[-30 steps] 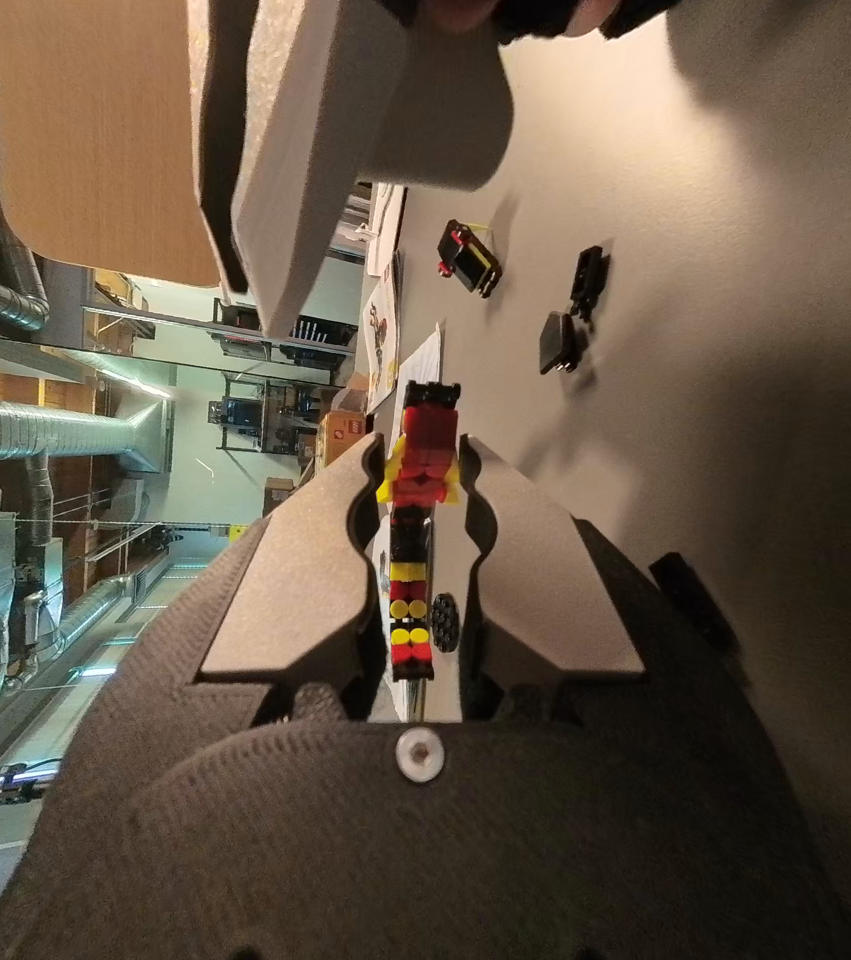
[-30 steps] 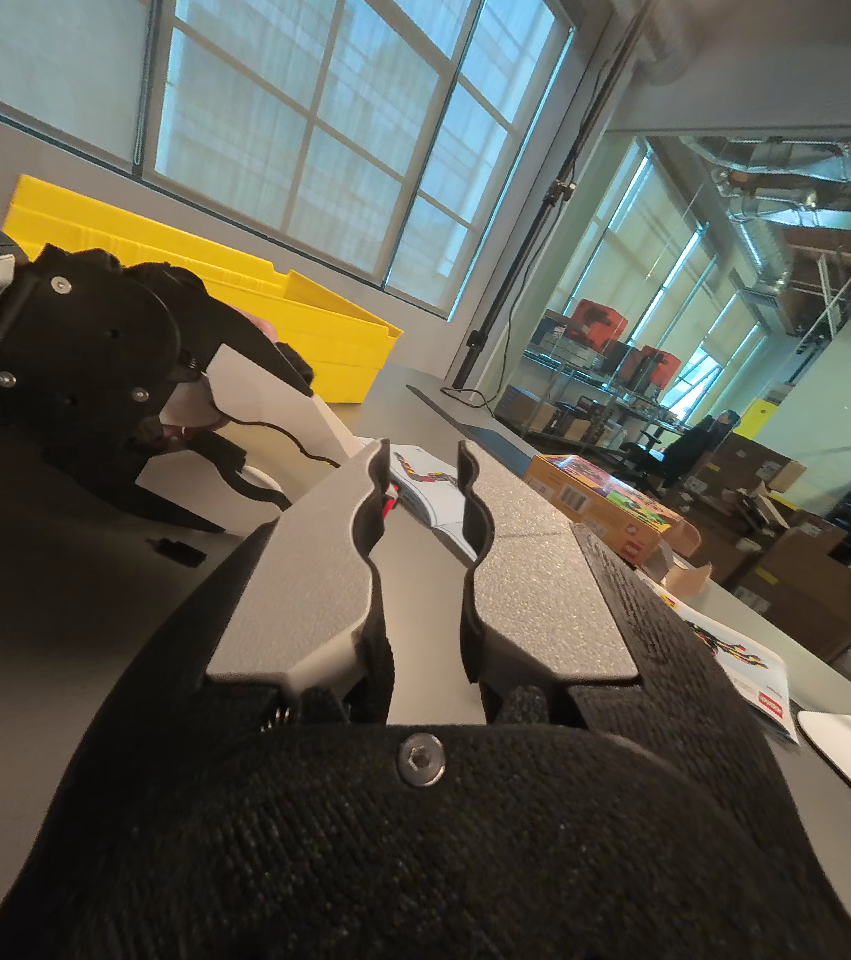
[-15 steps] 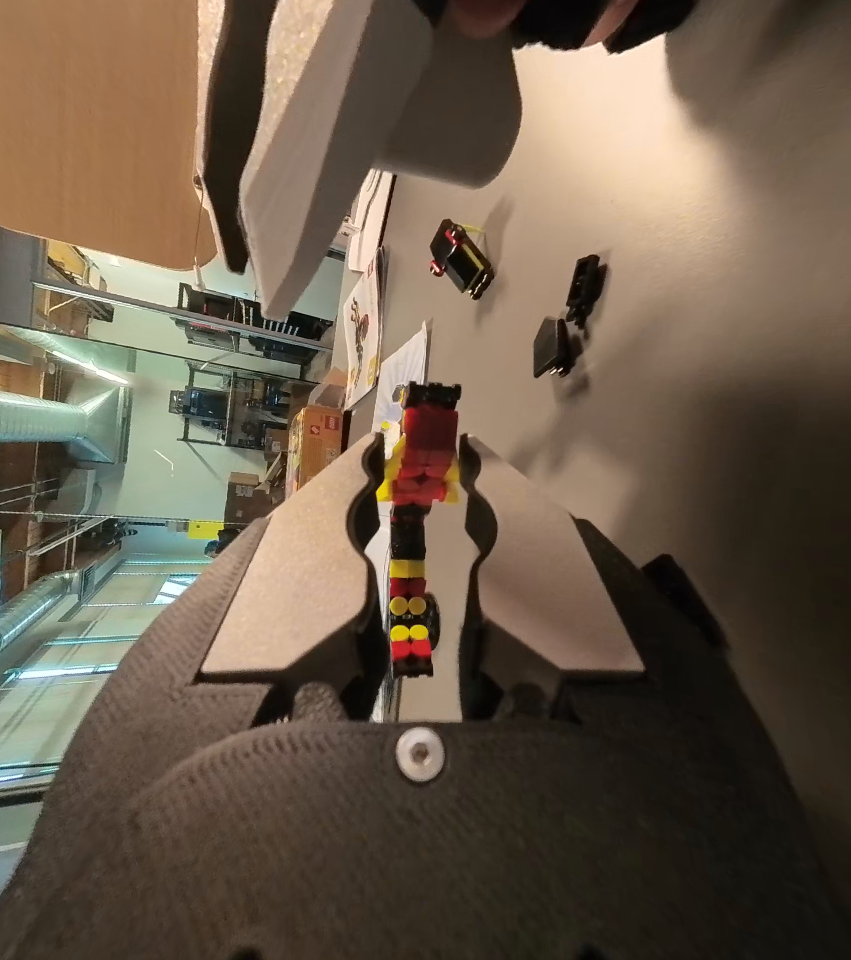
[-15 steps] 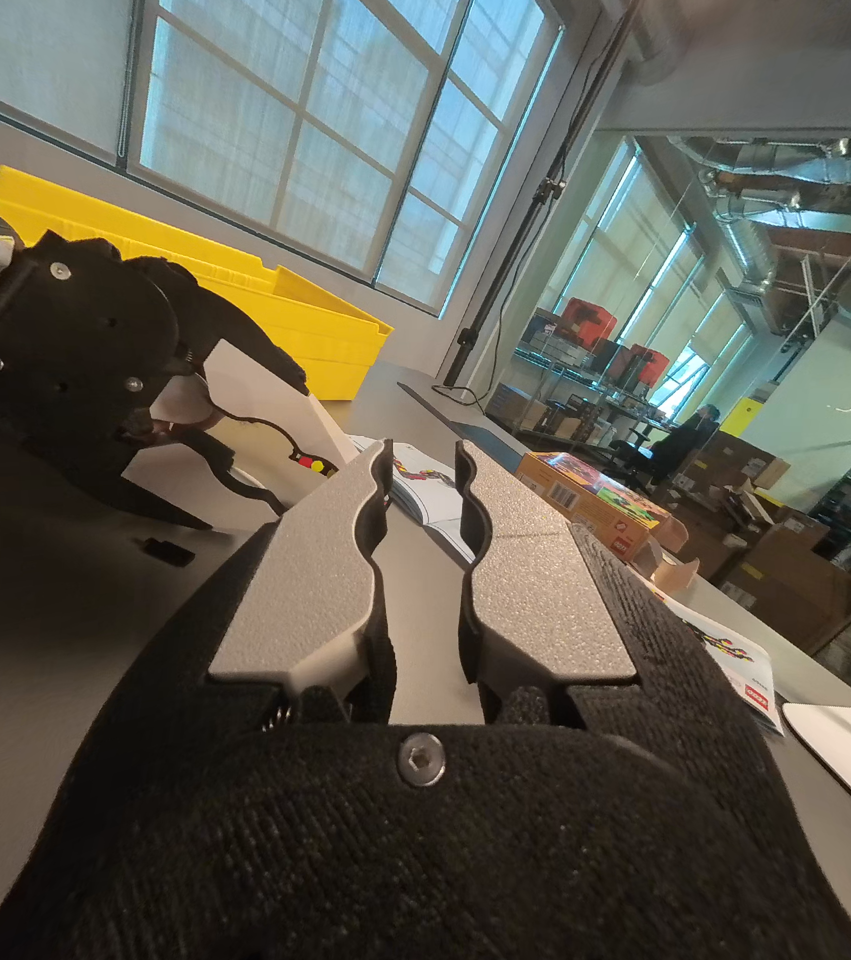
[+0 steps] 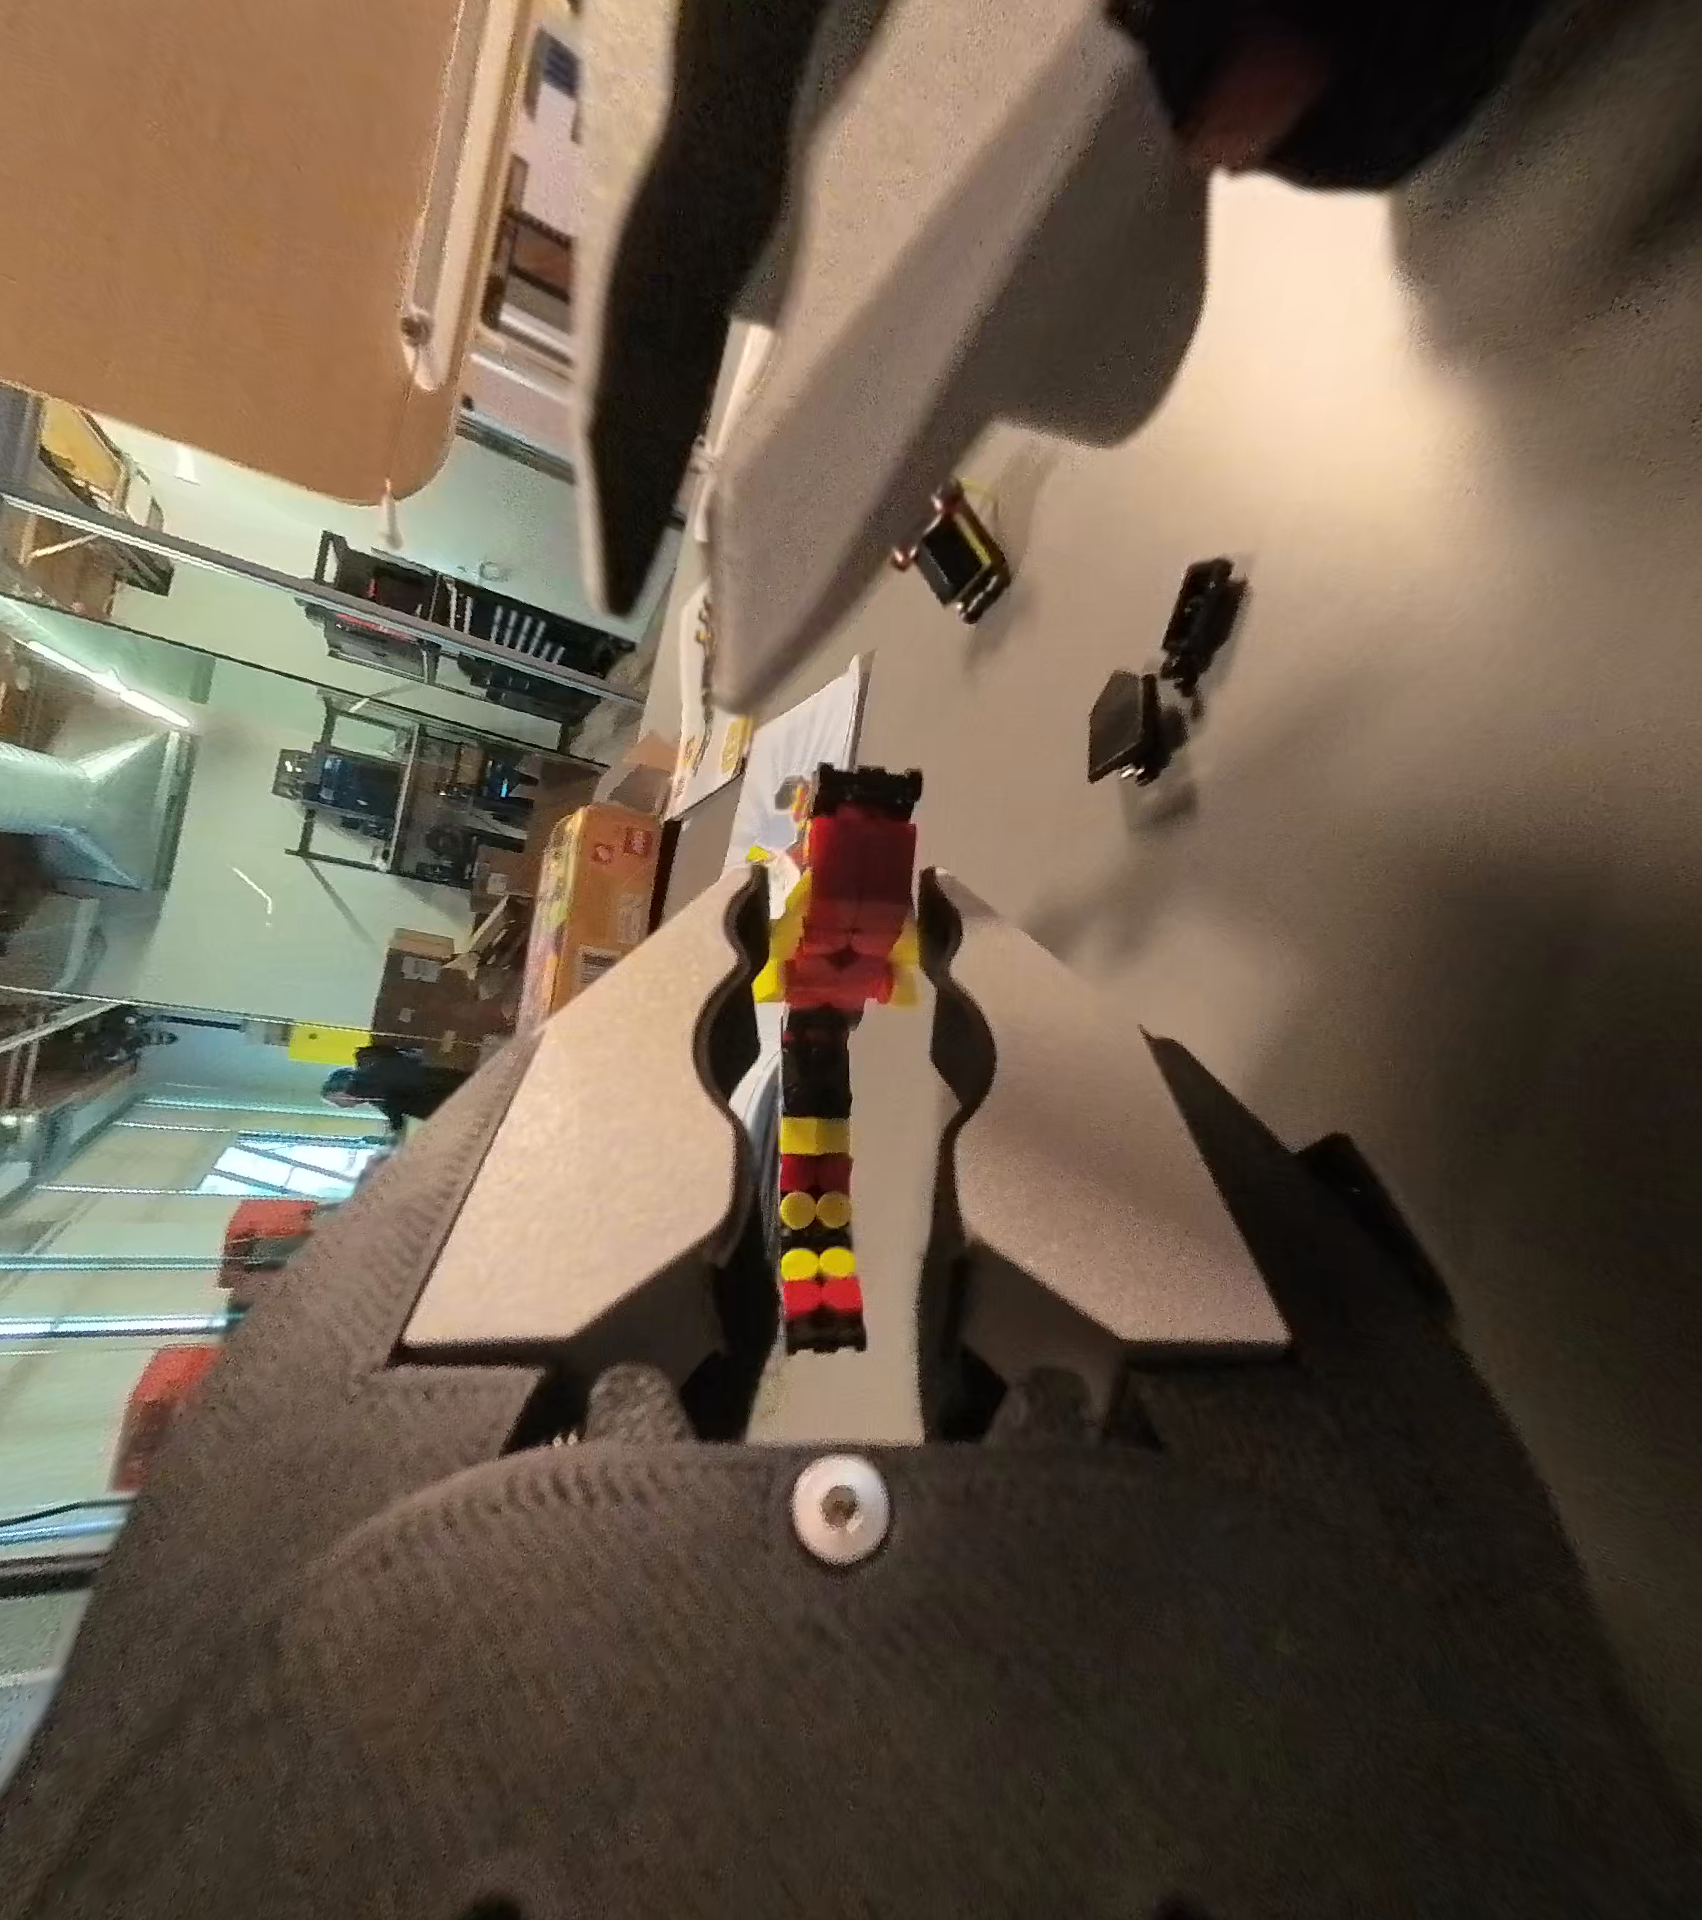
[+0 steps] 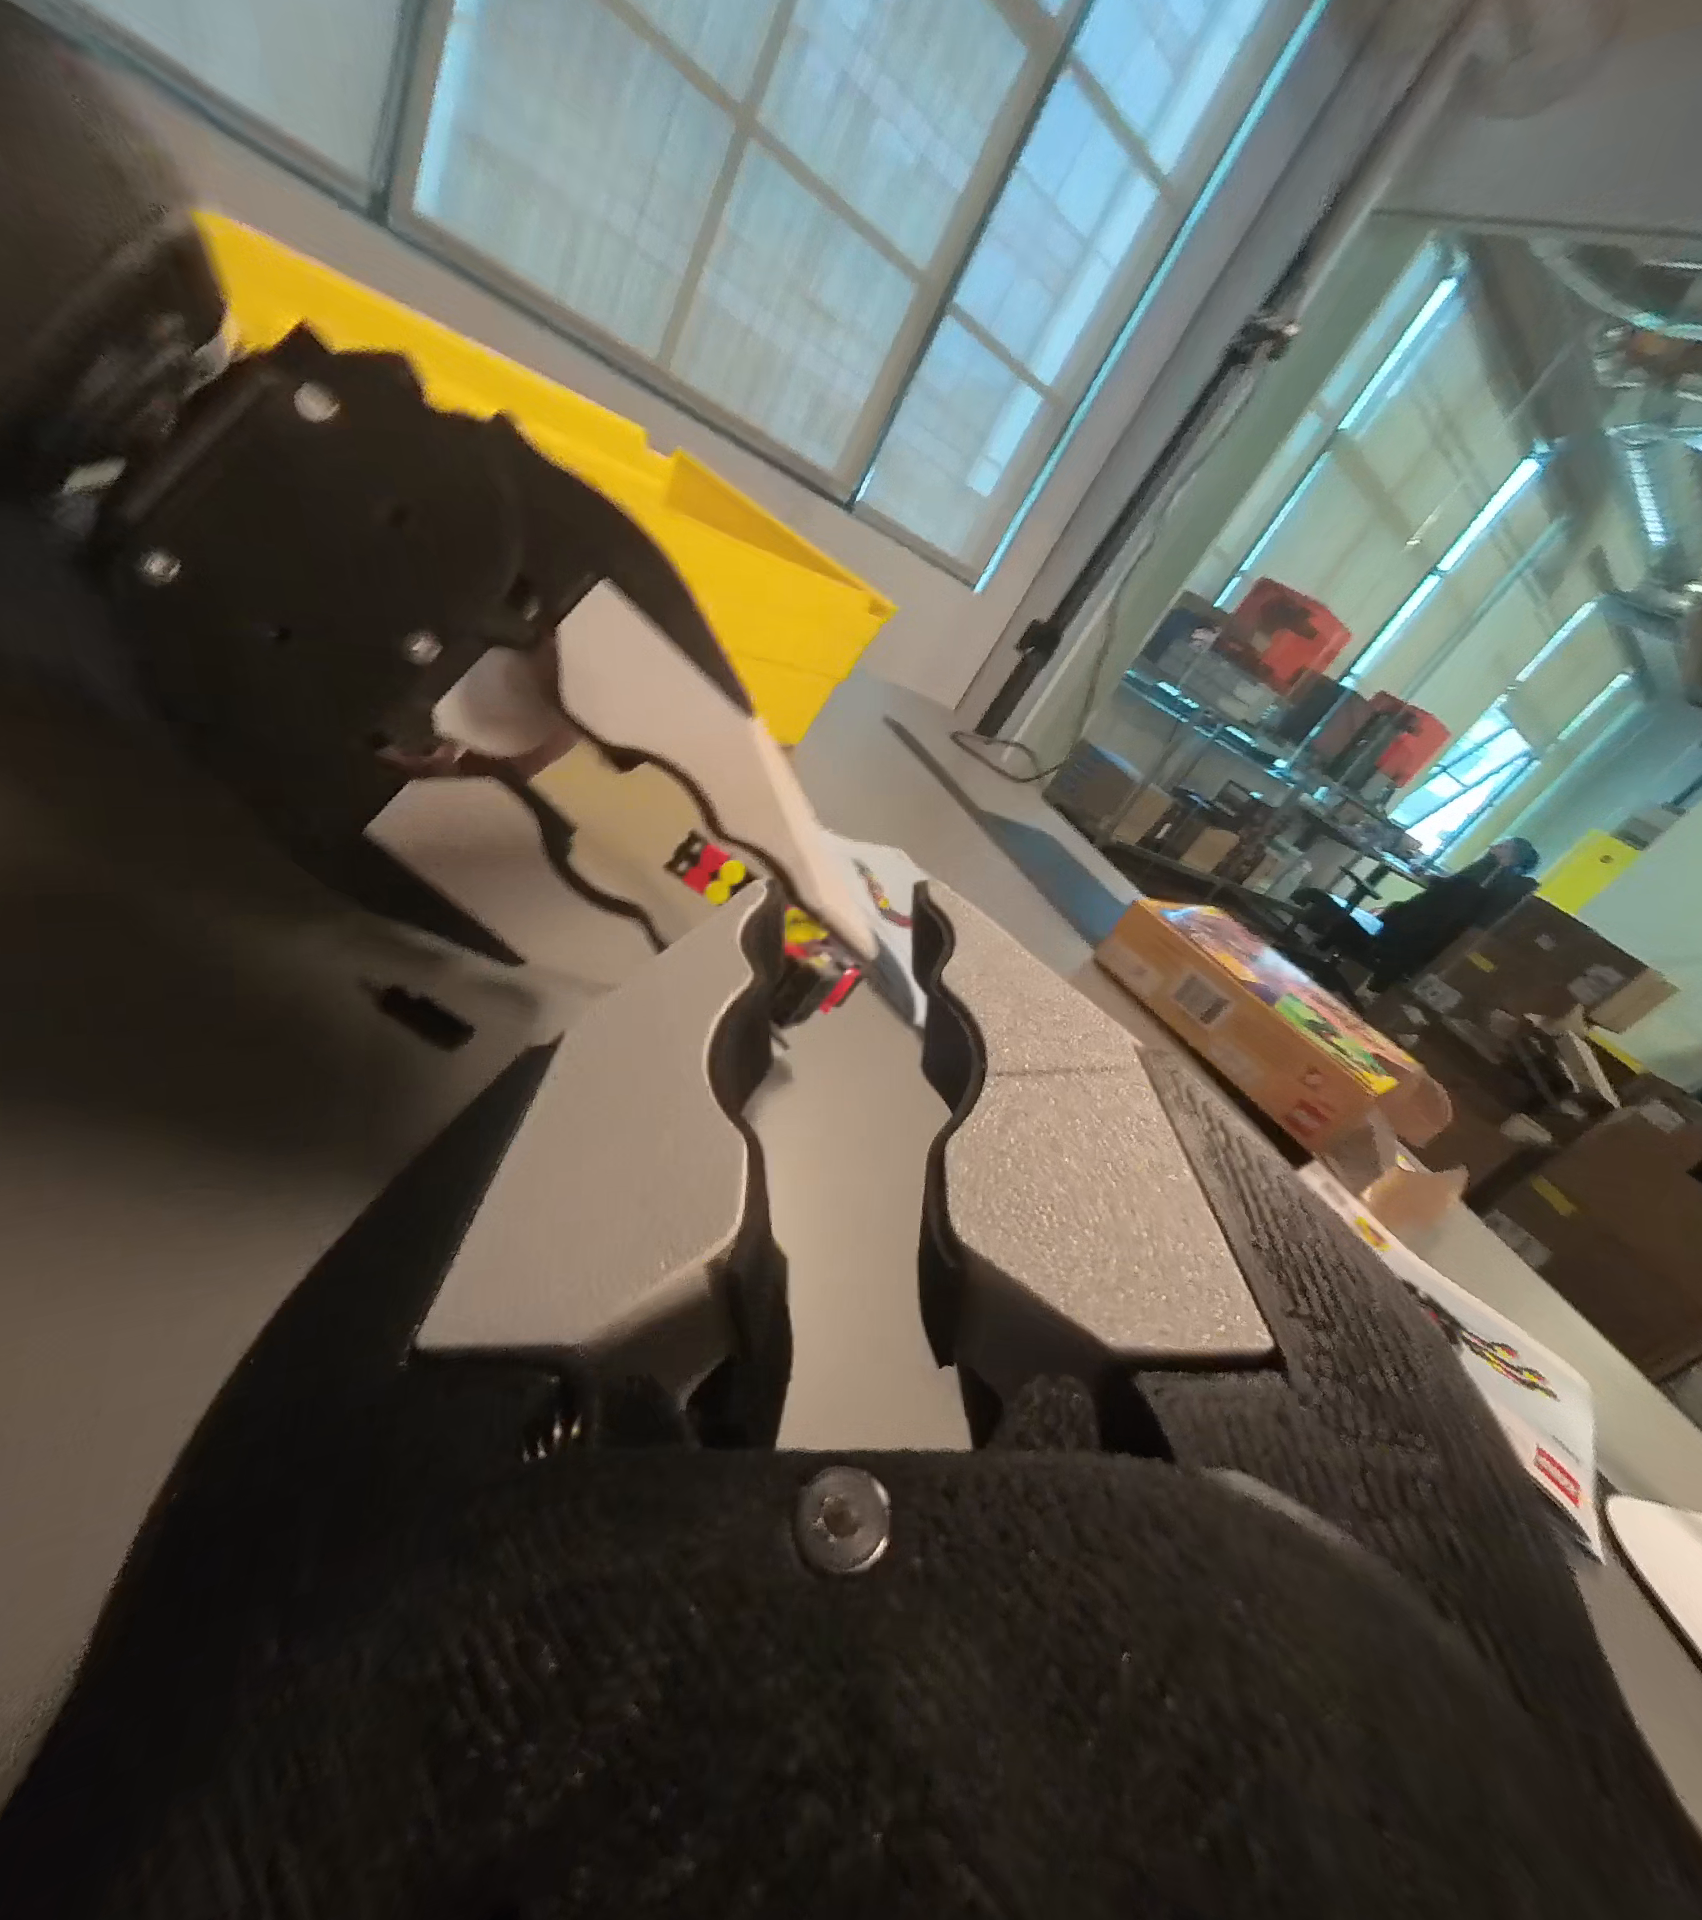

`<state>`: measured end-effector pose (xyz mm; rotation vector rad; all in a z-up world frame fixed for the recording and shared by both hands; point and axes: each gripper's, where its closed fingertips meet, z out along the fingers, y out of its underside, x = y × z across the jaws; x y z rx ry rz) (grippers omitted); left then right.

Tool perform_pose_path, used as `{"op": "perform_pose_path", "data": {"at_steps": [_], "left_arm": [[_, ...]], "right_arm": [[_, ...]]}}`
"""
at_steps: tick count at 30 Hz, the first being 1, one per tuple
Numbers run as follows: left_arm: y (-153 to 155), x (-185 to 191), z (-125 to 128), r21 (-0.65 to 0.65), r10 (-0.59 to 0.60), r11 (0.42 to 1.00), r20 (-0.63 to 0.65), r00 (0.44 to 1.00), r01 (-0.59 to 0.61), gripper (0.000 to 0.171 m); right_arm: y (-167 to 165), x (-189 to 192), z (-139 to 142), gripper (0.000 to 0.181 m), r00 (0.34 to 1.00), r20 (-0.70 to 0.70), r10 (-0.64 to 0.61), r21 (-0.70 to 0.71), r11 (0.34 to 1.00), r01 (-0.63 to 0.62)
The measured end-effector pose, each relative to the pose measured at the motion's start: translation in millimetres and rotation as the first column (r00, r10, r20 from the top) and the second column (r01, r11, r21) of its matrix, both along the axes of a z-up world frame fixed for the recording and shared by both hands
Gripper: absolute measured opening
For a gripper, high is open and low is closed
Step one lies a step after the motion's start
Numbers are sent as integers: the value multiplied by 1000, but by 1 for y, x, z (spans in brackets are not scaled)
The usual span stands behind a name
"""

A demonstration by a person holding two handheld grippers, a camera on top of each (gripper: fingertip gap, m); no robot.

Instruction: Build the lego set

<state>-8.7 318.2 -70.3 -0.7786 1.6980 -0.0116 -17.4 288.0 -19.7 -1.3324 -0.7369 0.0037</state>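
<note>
My left gripper (image 5: 842, 904) is shut on a long red, yellow and black lego model (image 5: 842, 935), held by its red and yellow end above the grey table (image 5: 1449, 935). The same model shows in the right wrist view (image 6: 717, 873) between the left gripper's fingers (image 6: 660, 707). My right gripper (image 6: 842, 914) is open by a narrow gap and empty, low over the table. Just beyond its tips lies a small black, yellow and red lego piece (image 6: 811, 982), which the left wrist view shows too (image 5: 956, 556). The right gripper's fingers (image 5: 930, 312) hang over that piece.
Two loose black lego parts (image 5: 1205, 623) (image 5: 1127, 727) lie on the table, and a small black piece (image 6: 421, 1013) lies to the left. A yellow bin (image 6: 722, 540) stands by the window. An orange box (image 6: 1242, 1018) and instruction booklets (image 6: 1491, 1351) lie to the right. The grippers' ends are close to 6 cm from one another.
My right gripper has moved forward and lower towards the small black, yellow and red piece. The left gripper has come closer to it, still holding the model.
</note>
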Motion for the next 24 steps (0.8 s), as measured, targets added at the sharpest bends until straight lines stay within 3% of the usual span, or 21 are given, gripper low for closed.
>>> {"op": "perform_pose_path", "data": {"at_steps": [6, 9, 13, 16, 20, 24], "left_arm": [[-6, 1, 3, -164, -34, 986, 43, 999, 41, 27], [-16, -1, 1, -261, -115, 958, 35, 993, 120, 28], [-42, -6, 7, -417, -290, 860, 75, 954, 294, 28], [-55, -11, 14, -502, -365, 782, 111, 924, 369, 27], [-67, -15, 14, -607, -420, 685, 122, 899, 403, 27], [-76, -17, 12, -649, -461, 635, 118, 880, 419, 27]], "right_arm": [[0, -15, -24, 28, 980, 200, 7, -42, 999, 2], [-4, -20, -30, 35, 970, 239, 54, -61, 997, -41], [-16, -21, -22, 34, 973, 126, 194, -105, 978, -181], [-25, -21, -18, 17, 956, 37, 291, -154, 947, -282], [-35, -23, -14, 20, 920, -64, 386, -208, 897, -391], [-41, -28, -18, 19, 894, -82, 440, -255, 858, -446]]}}
